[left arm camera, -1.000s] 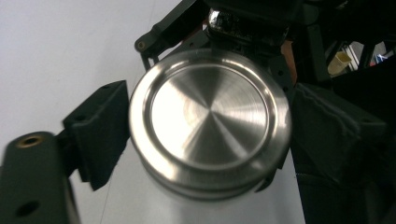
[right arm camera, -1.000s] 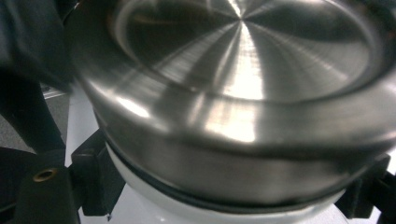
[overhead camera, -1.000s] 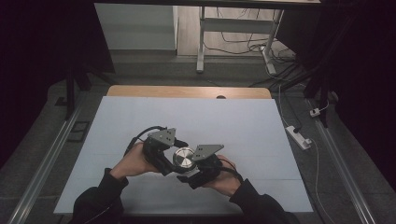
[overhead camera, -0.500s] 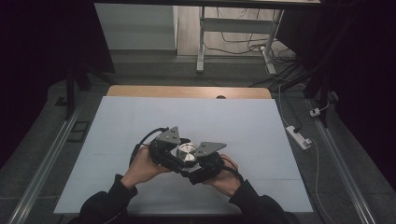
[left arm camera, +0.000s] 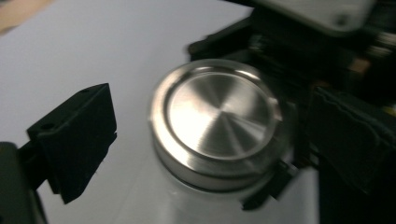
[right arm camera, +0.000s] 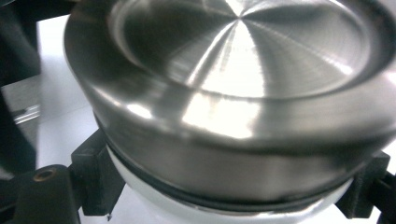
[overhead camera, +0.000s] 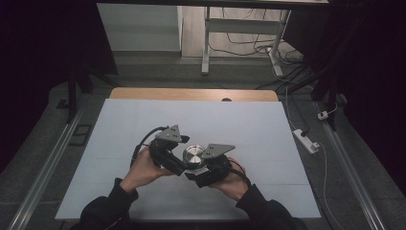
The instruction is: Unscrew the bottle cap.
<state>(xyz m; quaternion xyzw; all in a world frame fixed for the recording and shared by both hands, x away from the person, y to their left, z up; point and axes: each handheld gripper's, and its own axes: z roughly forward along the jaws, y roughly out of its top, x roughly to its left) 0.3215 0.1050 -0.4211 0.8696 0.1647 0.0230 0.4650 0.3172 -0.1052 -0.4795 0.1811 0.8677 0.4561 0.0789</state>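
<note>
Jar (overhead camera: 194,155) with a steel lid (left arm camera: 219,119) stands on the tabletop (overhead camera: 249,129) between both hands. Right claw (right arm camera: 224,196) clamps the white body just under the lid, seemingly to keep it from turning. Left claw (left arm camera: 196,158) has just been opening: its jaws stand wide on either side of the lid without pressing it, probably for a fresh bite to unscrew it.

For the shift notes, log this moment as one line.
jar: metal lid on | right tongs: shut on jar | left tongs: just opened, off lid | table: white
</note>
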